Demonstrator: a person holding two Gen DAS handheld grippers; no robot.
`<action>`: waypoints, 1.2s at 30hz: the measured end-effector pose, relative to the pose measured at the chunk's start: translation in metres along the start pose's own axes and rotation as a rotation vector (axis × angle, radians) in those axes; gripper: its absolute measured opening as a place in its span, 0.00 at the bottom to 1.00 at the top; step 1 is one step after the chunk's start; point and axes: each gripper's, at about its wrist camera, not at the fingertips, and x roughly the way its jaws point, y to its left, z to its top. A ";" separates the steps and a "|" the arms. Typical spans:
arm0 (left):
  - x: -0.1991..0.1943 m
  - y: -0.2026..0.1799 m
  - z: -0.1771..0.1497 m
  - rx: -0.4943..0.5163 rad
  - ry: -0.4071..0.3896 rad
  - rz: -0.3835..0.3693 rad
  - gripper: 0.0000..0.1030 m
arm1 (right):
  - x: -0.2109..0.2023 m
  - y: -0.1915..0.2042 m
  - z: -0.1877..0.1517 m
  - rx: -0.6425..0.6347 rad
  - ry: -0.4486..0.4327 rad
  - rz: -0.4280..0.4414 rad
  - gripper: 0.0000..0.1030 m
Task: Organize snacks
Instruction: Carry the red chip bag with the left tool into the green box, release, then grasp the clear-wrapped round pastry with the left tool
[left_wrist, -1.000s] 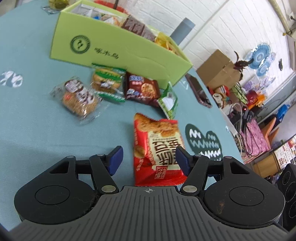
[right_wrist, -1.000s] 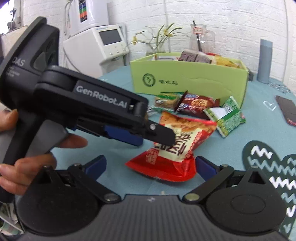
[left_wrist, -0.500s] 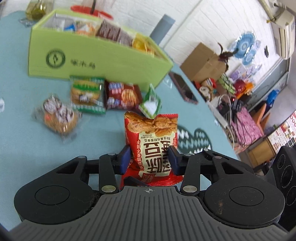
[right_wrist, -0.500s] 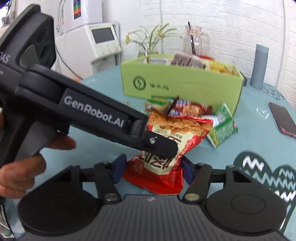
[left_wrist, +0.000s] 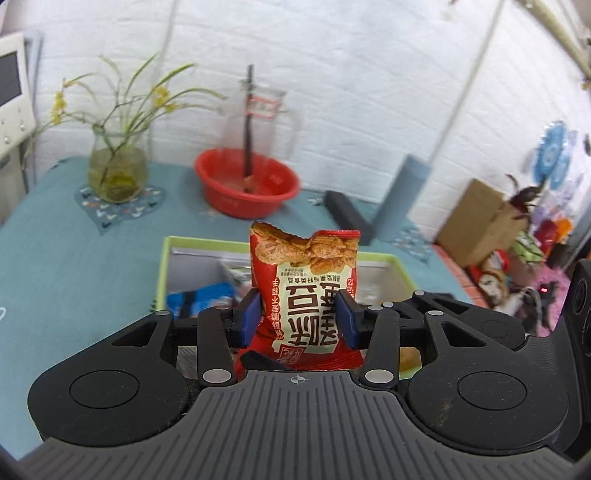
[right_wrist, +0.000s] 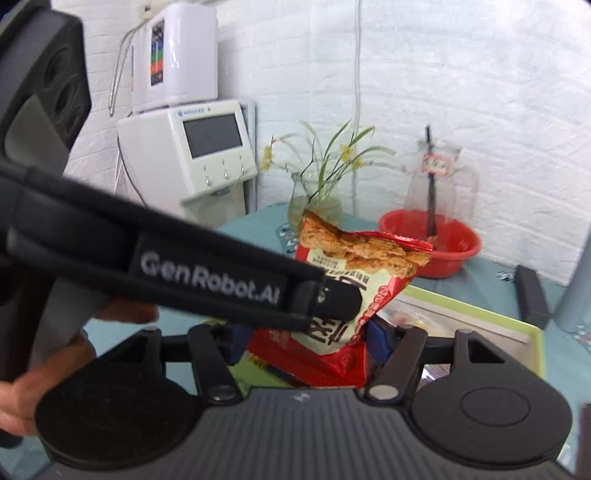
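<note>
A teal-covered counter (left_wrist: 74, 266) stands against a white brick wall. Above the green box (left_wrist: 162, 258), a red snack bag (left_wrist: 303, 291) is held upright, clamped between the blue pads of the left tool (left_wrist: 297, 319). The right tool (right_wrist: 306, 345) also brackets the bag's lower end; its jaws have just been opening slightly, and whether they press it I cannot tell. Behind sit a red basin (left_wrist: 247, 184) and a vase (left_wrist: 116, 171).

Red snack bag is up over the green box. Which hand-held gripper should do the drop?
Probably the left hand-held gripper: its pads clamp the red snack bag upright above the green box. The right hand-held gripper only flanks the bag's base.
</note>
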 end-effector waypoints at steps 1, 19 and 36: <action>0.010 0.006 0.001 -0.005 0.016 0.016 0.23 | 0.013 0.000 0.000 -0.001 0.021 0.005 0.69; -0.090 -0.018 -0.051 0.044 -0.187 -0.060 0.73 | -0.100 0.037 -0.053 -0.011 -0.143 -0.023 0.91; -0.105 0.020 -0.159 -0.113 0.006 0.145 0.73 | -0.024 0.110 -0.116 -0.104 0.137 0.010 0.92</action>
